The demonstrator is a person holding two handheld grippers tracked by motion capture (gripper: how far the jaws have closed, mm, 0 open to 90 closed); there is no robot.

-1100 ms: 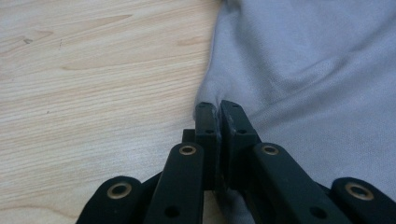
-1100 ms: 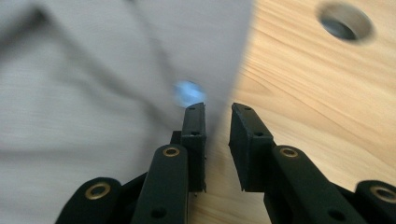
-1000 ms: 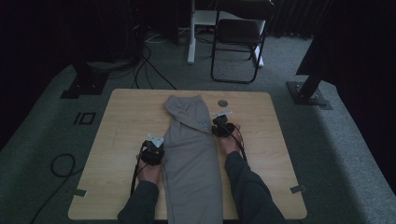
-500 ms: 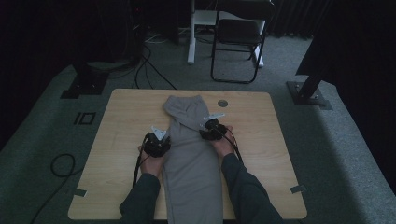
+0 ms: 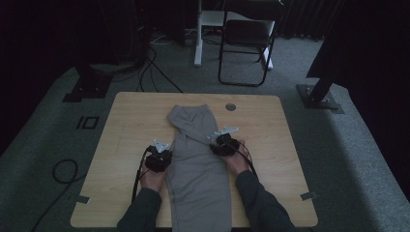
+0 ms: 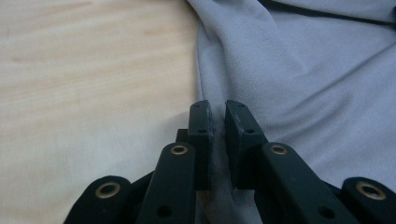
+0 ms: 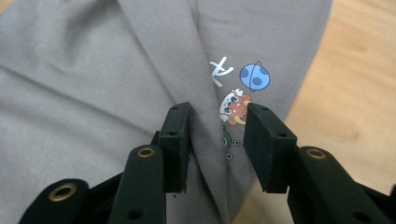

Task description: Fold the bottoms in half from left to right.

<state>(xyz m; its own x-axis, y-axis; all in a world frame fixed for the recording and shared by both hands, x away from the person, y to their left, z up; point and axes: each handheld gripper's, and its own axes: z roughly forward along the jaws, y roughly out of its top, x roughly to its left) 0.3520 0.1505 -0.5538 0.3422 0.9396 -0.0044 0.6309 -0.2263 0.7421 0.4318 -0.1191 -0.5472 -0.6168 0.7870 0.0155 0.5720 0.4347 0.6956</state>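
A grey garment [image 5: 198, 174] with a small cartoon print [image 7: 236, 105] lies lengthwise down the middle of the wooden table [image 5: 130, 121]. My left gripper [image 5: 166, 157] sits at the garment's left edge. In the left gripper view its jaws [image 6: 218, 116] have just been closing and stand almost together, pinching a ridge of grey cloth [image 6: 299, 79]. My right gripper [image 5: 216, 145] rests on the garment's right side. Its jaws [image 7: 219, 126] have just been closing too, but stand apart astride a raised fold without pressing it.
A round grommet [image 5: 230, 107] is set in the table near its far edge. A folding chair [image 5: 246, 34] and a white post stand beyond the table. Dark stand bases [image 5: 319, 94] flank it, and a cable [image 5: 63, 169] loops on the floor at the left.
The right gripper has come nearer the person and slightly left over the garment. The left gripper went in toward the cloth edge and drew back a little.
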